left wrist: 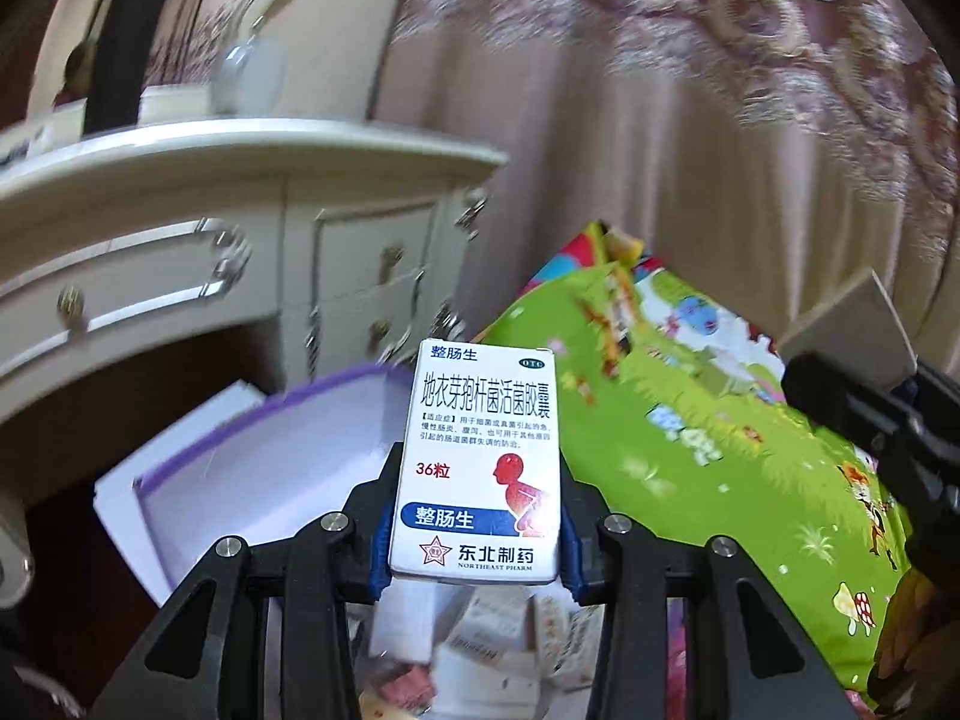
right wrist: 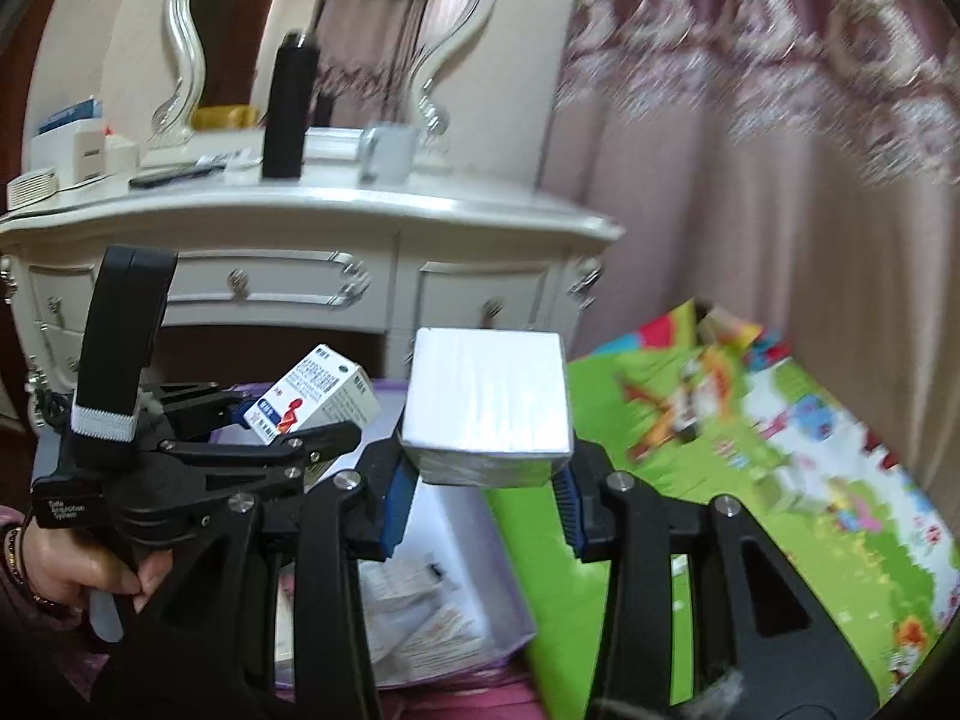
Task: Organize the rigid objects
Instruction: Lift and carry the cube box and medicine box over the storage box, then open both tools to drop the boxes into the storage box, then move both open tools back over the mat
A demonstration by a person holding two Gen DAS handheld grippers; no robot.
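Right — both tools are loaded. The left tool (left wrist: 477, 531) is clamped on a white medicine box (left wrist: 477, 468), upright, label facing the cam, held by its lower half. The right tool (right wrist: 485, 489) grips a plain white box (right wrist: 486, 405) near its bottom edge, w/ most of the box above the pads.

Below both sits an open purple-rimmed storage box (left wrist: 270, 456), white inside; more small cartons (left wrist: 480, 654) lie under the left tool, though that part's blurry, so prob. a pile, not a neat row.

Doing the step well, as I read it: lower one box at a time into the storage box, keep each level, release only once it rests on smth. The white box is held low, so it could tip if swung fast — go slow.

Around: a green cartoon play mat (left wrist: 720, 438) to the right, a white dressing tabletop (right wrist: 336, 204) behind w/ a black bottle (right wrist: 288, 108) and a mug (right wrist: 387, 153), curtains (right wrist: 750, 150) beyond. The two tools are close together, so they could bump over the storage box.
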